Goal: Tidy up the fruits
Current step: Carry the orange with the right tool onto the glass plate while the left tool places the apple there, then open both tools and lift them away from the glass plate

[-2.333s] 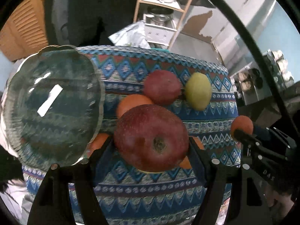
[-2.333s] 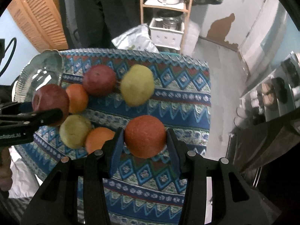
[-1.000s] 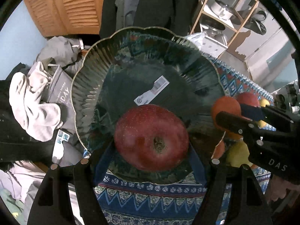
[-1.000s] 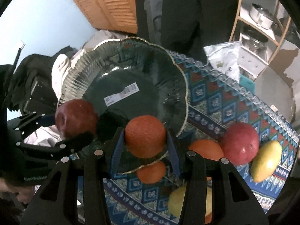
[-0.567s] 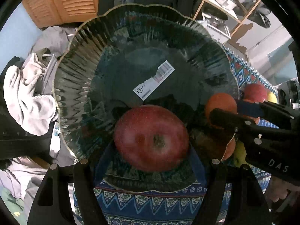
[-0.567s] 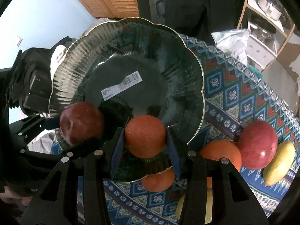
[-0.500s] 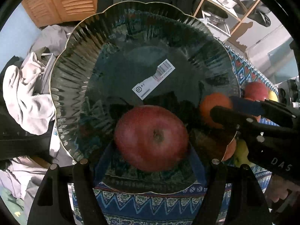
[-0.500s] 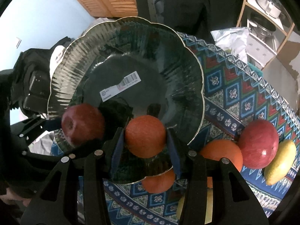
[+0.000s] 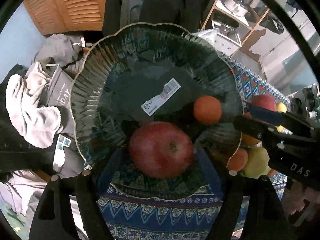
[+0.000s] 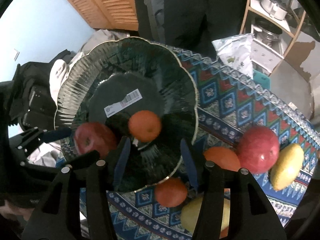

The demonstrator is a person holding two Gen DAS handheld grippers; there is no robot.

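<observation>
While a red apple (image 9: 161,149) and an orange (image 10: 144,126) already lie in the glass plate (image 9: 96,64), at least five more fruits wait on the counter (image 10: 230,100) beside it, so the sorting looks under halfway done. The left tool (image 9: 160,178) hovers low over the plate, spread wide around the apple, apparently gripping nothing. The right tool (image 10: 155,160) hangs open and empty just behind the orange.

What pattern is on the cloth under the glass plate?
The cloth carries blue, red and white geometric diamonds and zigzags; it shows best in the right wrist view, beside the glass plate.
</observation>
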